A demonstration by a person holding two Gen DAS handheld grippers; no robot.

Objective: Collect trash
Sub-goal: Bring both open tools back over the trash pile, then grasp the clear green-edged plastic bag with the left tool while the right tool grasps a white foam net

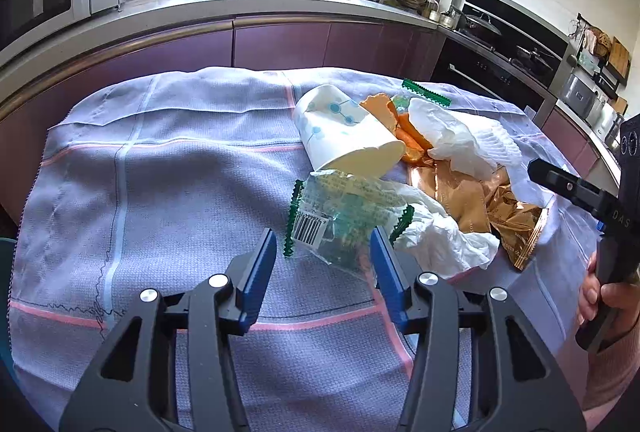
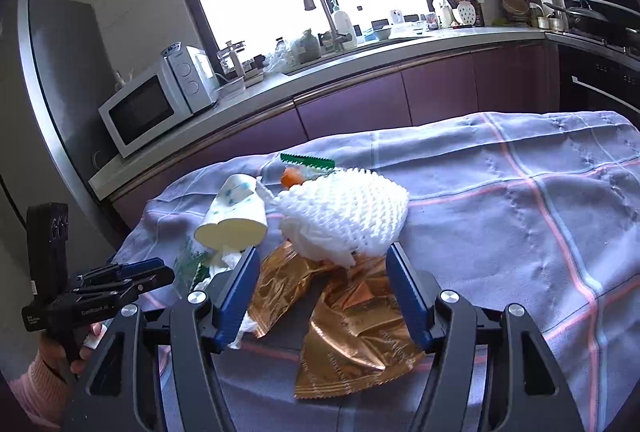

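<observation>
Trash pile sits mid-cloth on the checked lilac cloth [image 1: 160,171] over the counter. Left gripper [image 1: 323,256] jaws open around the clear green-edged barcode wrapper [image 1: 320,220], just in front of the tipped white paper cup [image 1: 344,127]. Right gripper [image 2: 323,282] jaws open over the crumpled gold foil bag [image 2: 352,316]. Risks: thin wrapper slips, jaws pinch cloth, cup rolls off.

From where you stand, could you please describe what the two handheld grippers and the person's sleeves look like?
Both the left gripper and right gripper have black skeletal linkage arms with silver round pivot bolts and flat blue finger pads. Each has a black pistol-style handle with small white lettering. The person wears pink ribbed knit sleeves.
</observation>
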